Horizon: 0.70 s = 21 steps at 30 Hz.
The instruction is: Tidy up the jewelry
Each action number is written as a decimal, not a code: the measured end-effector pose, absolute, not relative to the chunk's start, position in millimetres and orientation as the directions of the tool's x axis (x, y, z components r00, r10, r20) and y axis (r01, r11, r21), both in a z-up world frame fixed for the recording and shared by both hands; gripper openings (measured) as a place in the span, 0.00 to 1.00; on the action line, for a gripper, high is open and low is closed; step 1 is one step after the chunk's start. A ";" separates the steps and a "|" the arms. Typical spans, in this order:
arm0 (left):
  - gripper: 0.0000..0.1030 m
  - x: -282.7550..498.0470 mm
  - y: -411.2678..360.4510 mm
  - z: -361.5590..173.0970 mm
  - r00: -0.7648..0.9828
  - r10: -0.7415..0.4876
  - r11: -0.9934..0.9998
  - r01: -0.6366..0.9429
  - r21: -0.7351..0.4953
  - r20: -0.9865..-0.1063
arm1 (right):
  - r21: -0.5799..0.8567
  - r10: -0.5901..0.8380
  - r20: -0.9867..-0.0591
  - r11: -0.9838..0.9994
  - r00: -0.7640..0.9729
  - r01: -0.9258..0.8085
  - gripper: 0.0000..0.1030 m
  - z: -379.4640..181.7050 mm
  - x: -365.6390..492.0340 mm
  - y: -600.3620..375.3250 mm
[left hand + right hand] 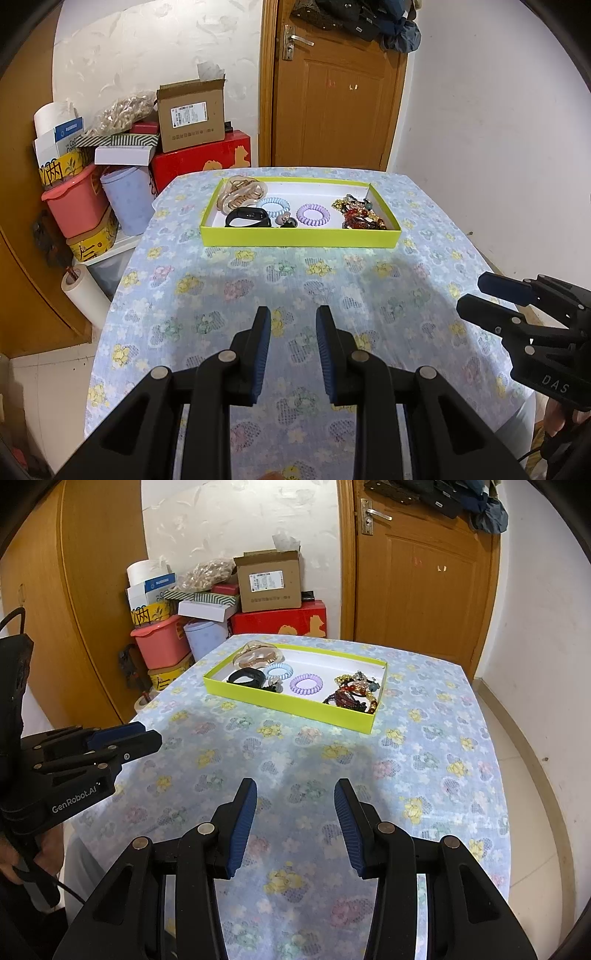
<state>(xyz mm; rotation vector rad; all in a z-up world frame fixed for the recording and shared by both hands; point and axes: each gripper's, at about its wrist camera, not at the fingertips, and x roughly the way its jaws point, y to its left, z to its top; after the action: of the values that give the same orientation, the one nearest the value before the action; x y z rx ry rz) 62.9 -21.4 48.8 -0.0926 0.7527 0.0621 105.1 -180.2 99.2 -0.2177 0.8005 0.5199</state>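
All jewelry is seen gathered inside the yellow-green tray (pixel 299 242) at the far end of the counter (pixel 221 295): hair claw (pixel 242 194), black band (pixel 246 217), blue coil tie (pixel 274 206), purple coil tie (pixel 313 215), bead pile (pixel 360 216). Nothing is left loose on the cloth. Left tool (pixel 293 317) and right tool (pixel 295 794) are held spread and empty, well apart from the tray. The task is judged finished or nearly so.

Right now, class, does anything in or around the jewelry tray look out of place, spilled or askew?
Nothing has spilled: every piece sits inside the green tray. Only the beaded jewelry looks untidy, heaped in a tangle at the tray's right end, while the purple hair tie lies flat.
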 end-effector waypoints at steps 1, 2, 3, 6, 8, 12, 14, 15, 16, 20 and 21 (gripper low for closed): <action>0.26 63.1 -21.4 48.6 0.728 0.022 0.994 -0.089 -0.063 -0.686 | 0.007 0.360 -0.731 0.853 0.580 -0.521 0.43 99.0 105.6 -180.4; 0.26 63.4 -21.9 48.2 0.726 0.023 0.994 -0.090 -0.062 -0.687 | 0.008 0.360 -0.731 0.853 0.579 -0.521 0.43 98.9 105.5 -180.6; 0.26 63.4 -22.3 47.8 0.725 0.025 0.994 -0.092 -0.060 -0.689 | 0.008 0.361 -0.731 0.853 0.579 -0.521 0.43 99.0 105.5 -180.7; 0.26 63.7 -22.6 46.1 0.722 0.029 0.994 -0.096 -0.059 -0.692 | 0.010 0.361 -0.733 0.853 0.576 -0.522 0.43 98.7 105.5 -181.4; 0.26 64.2 -22.5 45.0 0.719 0.028 0.993 -0.098 -0.062 -0.694 | 0.011 0.362 -0.733 0.853 0.576 -0.522 0.44 98.9 106.2 -181.5; 0.26 65.0 -22.3 44.0 0.716 0.028 0.993 -0.100 -0.063 -0.697 | 0.011 0.362 -0.733 0.853 0.576 -0.522 0.44 98.8 106.2 -181.4; 0.26 65.4 -21.9 43.6 0.715 0.027 0.993 -0.100 -0.064 -0.698 | 0.011 0.361 -0.734 0.853 0.575 -0.521 0.44 98.7 106.3 -181.4; 0.26 65.5 -21.9 43.6 0.715 0.027 0.993 -0.100 -0.064 -0.699 | 0.012 0.361 -0.735 0.854 0.574 -0.521 0.44 98.6 106.0 -181.4; 0.26 65.6 -21.7 43.3 0.714 0.027 0.993 -0.100 -0.064 -0.699 | 0.012 0.362 -0.734 0.853 0.574 -0.522 0.44 98.7 106.2 -181.4; 0.26 65.4 -21.7 43.0 0.714 0.026 0.993 -0.100 -0.065 -0.700 | 0.012 0.361 -0.735 0.853 0.573 -0.522 0.44 98.4 107.0 -181.8; 0.26 65.6 -21.7 43.0 0.714 0.026 0.993 -0.099 -0.065 -0.699 | 0.011 0.361 -0.736 0.852 0.573 -0.523 0.44 98.4 106.6 -181.8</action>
<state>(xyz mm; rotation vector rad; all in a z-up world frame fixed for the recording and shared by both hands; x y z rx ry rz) 65.6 -21.7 43.0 -0.0999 0.7724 0.0694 106.6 -181.8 98.4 -0.2169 0.8082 0.5228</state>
